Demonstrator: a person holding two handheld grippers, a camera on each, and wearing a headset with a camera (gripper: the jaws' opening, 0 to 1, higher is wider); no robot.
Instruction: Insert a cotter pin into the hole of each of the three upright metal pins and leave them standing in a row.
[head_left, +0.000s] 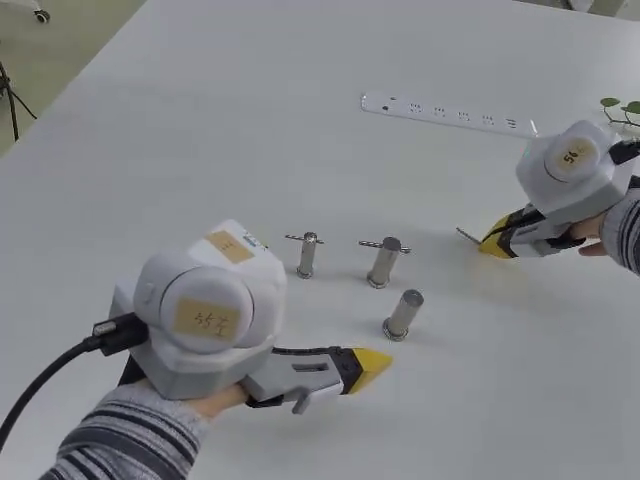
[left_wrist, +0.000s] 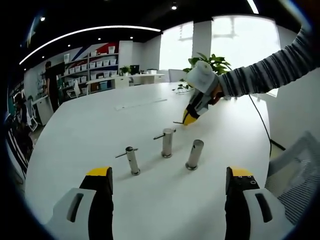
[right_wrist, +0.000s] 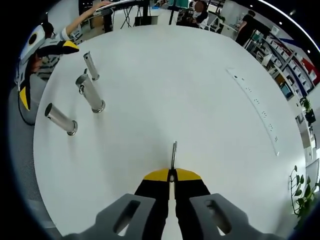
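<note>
Two of three upright silver metal pins (head_left: 384, 262) are pinned; our clamped right gripper (right_wrist: 172, 175) holds the last thin cotter pin (right_wrist: 173, 152), left gripper (left_wrist: 169, 175) gaping.

**Three metal pins upright on a white table (head_left: 200, 120), with one gripper at each side.**

The far pin (head_left: 306, 255) carries the first cotter pin (head_left: 296, 238) crosswise near its top. The middle pin (head_left: 384, 262) carries the second cotter pin (head_left: 370, 243) the same way. The near pin (head_left: 403, 314) stands just beside the middle pin, closer to the camera, with a bare top. The left gripper (head_left: 370, 365) lies low at lower left, its yellow tips near the near pin, held by a hand in a striped sleeve (head_left: 120, 440), with a black cable (head_left: 40, 385) trailing behind. The right gripper (head_left: 492, 243) sits at the right edge, its tips closed on the third cotter pin (head_left: 467, 236). A power strip (head_left: 450, 113) lies beyond.
</note>
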